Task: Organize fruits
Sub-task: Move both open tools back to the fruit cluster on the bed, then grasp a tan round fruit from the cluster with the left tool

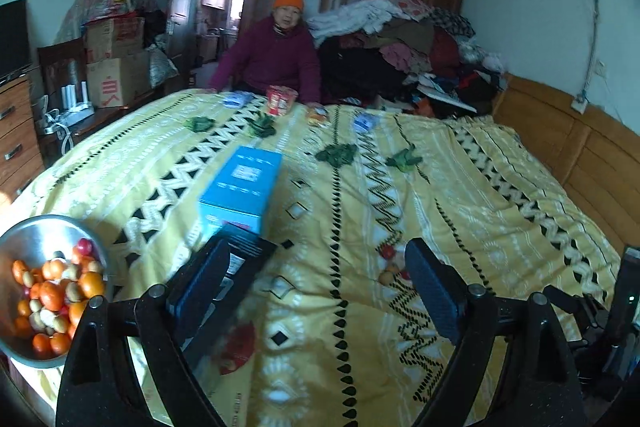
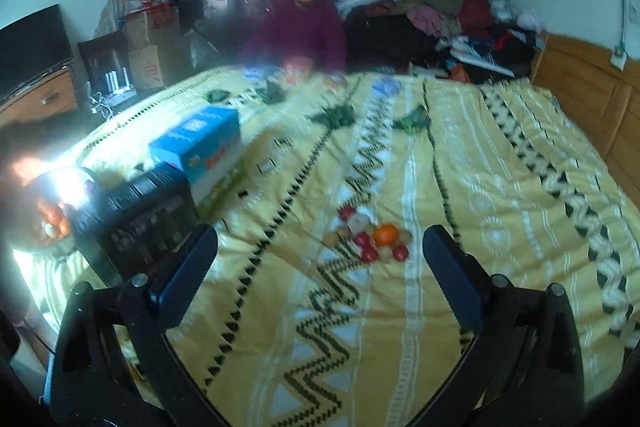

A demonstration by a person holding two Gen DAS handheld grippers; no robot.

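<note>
A small pile of loose fruit (image 2: pixel 370 239), an orange among red and pale pieces, lies on the yellow patterned bedspread (image 2: pixel 460 195); part of it shows in the left wrist view (image 1: pixel 390 265). A steel bowl (image 1: pixel 48 227) holding several oranges, red and pale fruits sits at the bed's left edge, and shows glare-washed in the right wrist view (image 2: pixel 52 219). My left gripper (image 1: pixel 318 281) is open and empty above the bedspread, right of the bowl. My right gripper (image 2: pixel 320 267) is open and empty, just short of the loose pile.
A blue box (image 1: pixel 242 183) and a black box (image 1: pixel 248 247) lie left of centre; both show in the right wrist view, blue (image 2: pixel 198 143) and black (image 2: pixel 146 215). Leafy greens (image 1: pixel 336 153) and snack packs (image 1: pixel 280 99) lie farther back. A person (image 1: pixel 272 55) sits beyond; clothes pile (image 1: pixel 404 47) right.
</note>
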